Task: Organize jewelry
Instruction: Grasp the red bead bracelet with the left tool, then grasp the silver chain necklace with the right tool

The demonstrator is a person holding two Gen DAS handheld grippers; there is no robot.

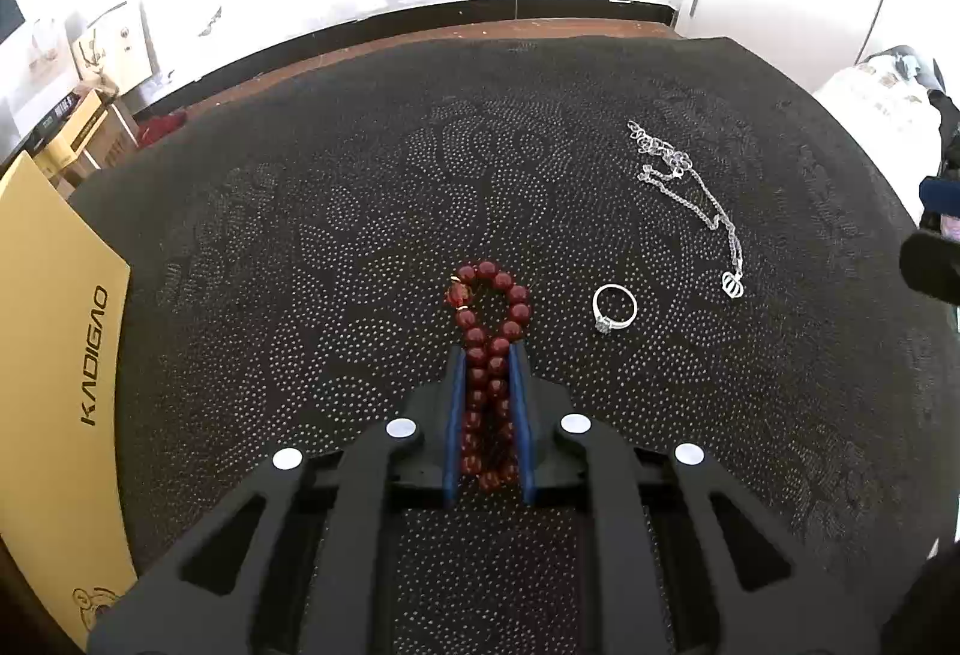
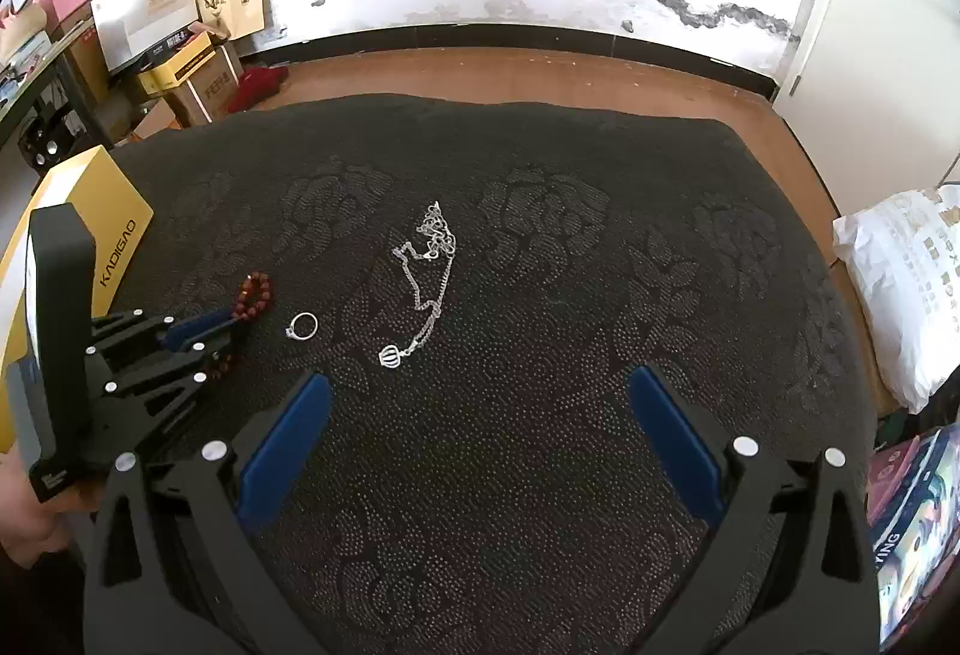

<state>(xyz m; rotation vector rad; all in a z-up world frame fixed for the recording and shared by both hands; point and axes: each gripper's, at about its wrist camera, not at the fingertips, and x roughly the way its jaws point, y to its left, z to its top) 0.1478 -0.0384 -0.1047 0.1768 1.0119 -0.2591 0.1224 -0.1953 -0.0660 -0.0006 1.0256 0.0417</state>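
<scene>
A dark red bead bracelet lies squeezed between the blue pads of my left gripper, which is shut on it on the black patterned cloth; its loop sticks out past the fingertips. It also shows in the right wrist view, with the left gripper. A silver ring lies just right of the bracelet. A silver chain necklace with a pendant lies further right. My right gripper is open and empty above the cloth, nearer than the necklace.
A yellow KADIGAO box lies at the cloth's left edge. A white pillow sits at the right edge. Cardboard boxes and bags stand on the floor at the far left by the wall.
</scene>
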